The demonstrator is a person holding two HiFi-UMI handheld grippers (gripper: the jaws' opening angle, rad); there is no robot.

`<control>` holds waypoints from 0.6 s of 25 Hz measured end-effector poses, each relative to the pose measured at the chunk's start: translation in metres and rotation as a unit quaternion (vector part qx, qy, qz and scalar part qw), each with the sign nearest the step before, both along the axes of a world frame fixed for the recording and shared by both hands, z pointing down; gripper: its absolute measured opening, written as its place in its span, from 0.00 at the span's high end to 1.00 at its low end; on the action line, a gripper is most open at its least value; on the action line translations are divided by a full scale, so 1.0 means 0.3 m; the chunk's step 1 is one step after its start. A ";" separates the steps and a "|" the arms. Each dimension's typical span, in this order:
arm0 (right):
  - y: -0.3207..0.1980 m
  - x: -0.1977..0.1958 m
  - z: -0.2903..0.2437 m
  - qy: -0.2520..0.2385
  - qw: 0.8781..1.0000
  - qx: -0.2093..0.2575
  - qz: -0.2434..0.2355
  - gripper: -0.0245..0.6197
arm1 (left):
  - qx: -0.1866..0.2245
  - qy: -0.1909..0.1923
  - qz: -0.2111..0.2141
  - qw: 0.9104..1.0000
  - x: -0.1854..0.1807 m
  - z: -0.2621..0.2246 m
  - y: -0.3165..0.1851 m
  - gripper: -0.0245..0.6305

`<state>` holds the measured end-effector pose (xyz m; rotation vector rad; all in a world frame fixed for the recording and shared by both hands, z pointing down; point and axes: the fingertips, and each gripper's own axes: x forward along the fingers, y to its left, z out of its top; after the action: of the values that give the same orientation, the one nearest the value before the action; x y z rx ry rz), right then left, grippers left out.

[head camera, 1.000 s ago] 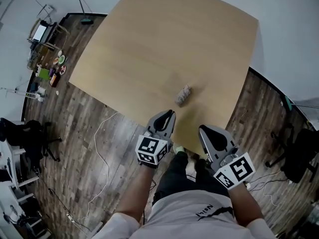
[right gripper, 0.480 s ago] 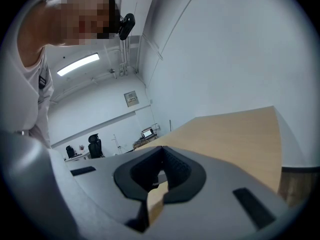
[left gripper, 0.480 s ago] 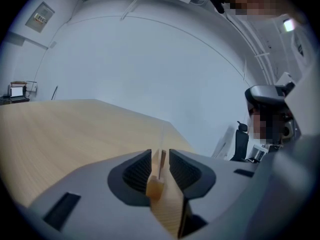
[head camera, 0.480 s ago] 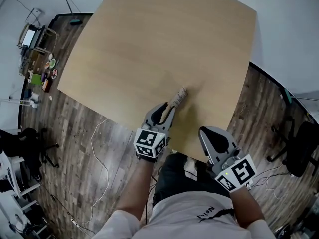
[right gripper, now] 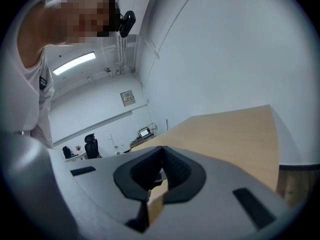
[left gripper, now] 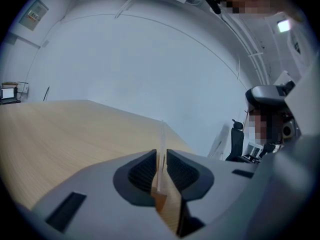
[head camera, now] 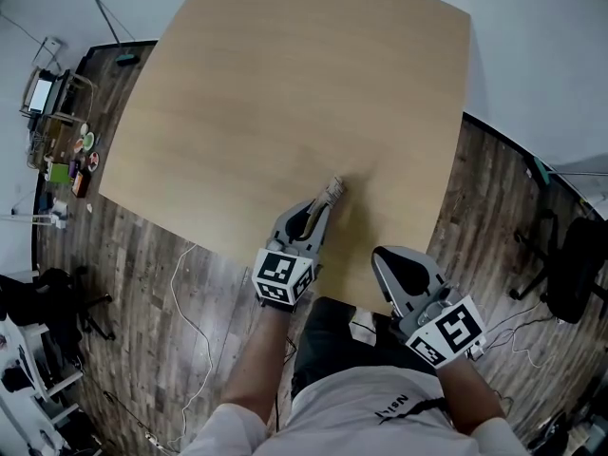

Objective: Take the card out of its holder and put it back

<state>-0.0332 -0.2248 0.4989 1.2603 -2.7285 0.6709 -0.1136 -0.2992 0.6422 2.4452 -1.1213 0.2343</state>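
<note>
The card holder [head camera: 332, 192], a small pale patterned sleeve, sticks out past the tip of my left gripper [head camera: 318, 207] near the front edge of the wooden table [head camera: 285, 84]. That gripper is shut on it. In the left gripper view the card holder [left gripper: 161, 149] shows edge-on as a thin clear sheet pinched between the dark pads [left gripper: 142, 171] of the left gripper [left gripper: 160, 168]. I cannot tell whether it rests on the table or hangs just above it. My right gripper [head camera: 384, 256] hovers at the table's front edge, shut and holding nothing. The right gripper [right gripper: 157, 176] has nothing between its pads.
The person's legs [head camera: 332, 335] are below the table's front edge. A white cable [head camera: 185, 283] lies on the wood floor at left. Cluttered shelves [head camera: 57, 131] stand far left, and black chairs [head camera: 570, 264] far right.
The left gripper moved forward to the card holder, which lay free on the table, and shut on it. The right gripper stayed about where it was.
</note>
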 end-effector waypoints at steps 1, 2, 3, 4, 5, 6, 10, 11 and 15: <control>-0.002 0.000 0.001 0.000 1.000 0.000 0.000 0.94 | 0.001 0.001 -0.001 1.000 -0.001 0.000 -0.003 0.86; -0.003 0.000 0.002 0.001 1.000 0.000 0.000 0.94 | 0.003 0.001 -0.001 1.000 -0.002 0.000 -0.006 0.88; -0.004 0.000 0.003 0.001 1.000 0.001 0.001 0.94 | 0.005 0.002 -0.001 1.000 -0.004 -0.001 -0.009 0.89; -0.003 -0.001 0.003 0.002 1.000 0.001 0.002 0.94 | 0.006 0.002 -0.001 1.000 -0.006 -0.001 -0.011 0.89; 0.000 -0.003 0.003 0.004 1.000 0.002 0.003 0.94 | 0.007 0.003 0.000 1.000 -0.007 -0.002 -0.011 0.89; 0.002 -0.003 0.001 0.004 1.000 0.003 0.003 0.94 | 0.008 0.003 0.000 1.000 -0.008 -0.002 -0.011 0.91; 0.013 0.011 -0.016 0.007 1.000 0.007 0.007 0.94 | 0.010 0.005 -0.002 1.000 -0.007 -0.019 -0.011 0.92; 0.014 0.016 -0.022 0.008 1.000 0.008 0.008 0.94 | 0.011 0.006 -0.002 1.000 -0.007 -0.028 -0.013 0.92; 0.020 0.036 -0.055 0.005 1.000 0.011 0.013 0.94 | 0.024 -0.003 -0.001 1.000 -0.006 -0.081 -0.024 0.92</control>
<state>-0.0223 -0.2187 0.4825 1.3039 -2.7230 0.6354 -0.1153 -0.3065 0.6178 2.4872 -1.1439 0.2171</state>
